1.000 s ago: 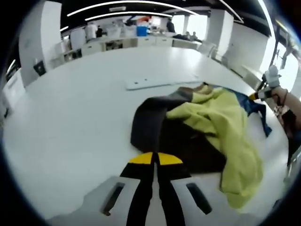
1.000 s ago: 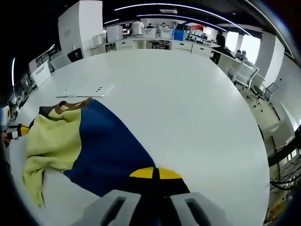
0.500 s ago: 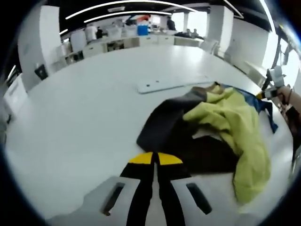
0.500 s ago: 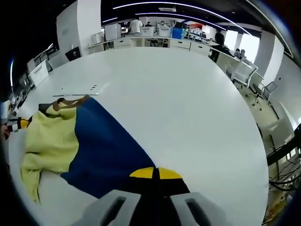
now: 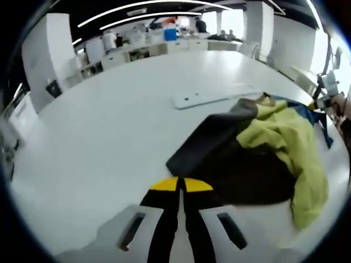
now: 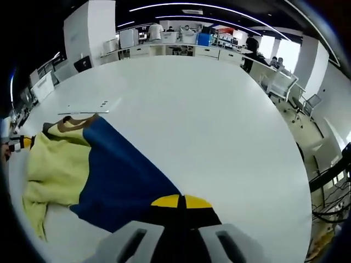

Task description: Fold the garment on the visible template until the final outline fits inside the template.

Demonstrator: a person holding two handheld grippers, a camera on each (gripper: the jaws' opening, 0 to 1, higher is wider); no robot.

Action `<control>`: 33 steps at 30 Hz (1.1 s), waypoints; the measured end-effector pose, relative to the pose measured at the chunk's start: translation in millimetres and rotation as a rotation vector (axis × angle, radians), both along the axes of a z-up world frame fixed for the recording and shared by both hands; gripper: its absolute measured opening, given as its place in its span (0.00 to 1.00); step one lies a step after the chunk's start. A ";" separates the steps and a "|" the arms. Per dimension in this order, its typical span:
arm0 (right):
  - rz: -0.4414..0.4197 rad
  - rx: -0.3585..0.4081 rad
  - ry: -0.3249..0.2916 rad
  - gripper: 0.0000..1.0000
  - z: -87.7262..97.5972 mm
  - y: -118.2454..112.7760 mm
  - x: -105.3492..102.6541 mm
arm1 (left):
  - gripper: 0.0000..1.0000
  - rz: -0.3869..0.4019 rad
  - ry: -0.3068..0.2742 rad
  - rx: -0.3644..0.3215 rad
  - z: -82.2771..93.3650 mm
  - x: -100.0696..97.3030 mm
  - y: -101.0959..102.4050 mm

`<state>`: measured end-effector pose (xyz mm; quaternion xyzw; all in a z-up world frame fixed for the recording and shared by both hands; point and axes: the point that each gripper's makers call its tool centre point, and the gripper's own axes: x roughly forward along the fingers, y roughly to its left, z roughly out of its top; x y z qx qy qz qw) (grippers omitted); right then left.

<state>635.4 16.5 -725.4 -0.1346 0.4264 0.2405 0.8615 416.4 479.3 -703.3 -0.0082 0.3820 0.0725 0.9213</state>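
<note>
Since the garment (image 6: 104,175) runs under my right hand-held gripper (image 6: 178,201), its closed jaws seem clamped on blue cloth. My left hand-held gripper (image 5: 178,185) is closed too; whether it pinches the dark hem is unclear. It's all bunched on the worktop (image 5: 98,137).

bright ceiling strips — window glare right | soft motion blur | strong fisheye bending at edges

The garment (image 5: 263,148) at right of the left gripper view is soft matt cloth, creased. The bench (image 6: 208,109) is smooth white with a dull sheen. The flat board (image 5: 214,96) beyond looks rigid and smooth.
</note>
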 end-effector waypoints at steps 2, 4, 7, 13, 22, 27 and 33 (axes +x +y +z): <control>0.005 -0.005 -0.004 0.00 0.4 -0.2 0.5 | 0.00 -0.006 -0.001 0.002 0.4 1.1 -0.1; 0.001 -0.003 -0.003 0.00 0.2 0.0 0.6 | 0.00 -0.012 0.004 0.017 0.3 2.6 1.0; 0.000 0.002 0.001 0.00 -0.3 1.3 0.0 | 0.00 -0.014 0.008 0.032 0.5 4.0 -0.7; -0.066 0.094 0.015 0.05 6.1 7.9 -1.7 | 0.18 0.014 -0.007 0.067 7.6 2.0 -3.9; -0.041 0.201 -0.023 0.43 31.2 34.8 -13.0 | 0.42 0.049 -0.094 -0.026 22.3 1.1 -39.2; -0.007 0.224 0.023 0.53 31.3 47.9 -32.3 | 0.48 0.036 -0.103 -0.014 20.3 -2.0 -52.5; 0.075 0.241 0.034 0.59 36.3 67.3 -60.9 | 0.53 0.027 -0.107 -0.036 19.9 -6.7 -75.8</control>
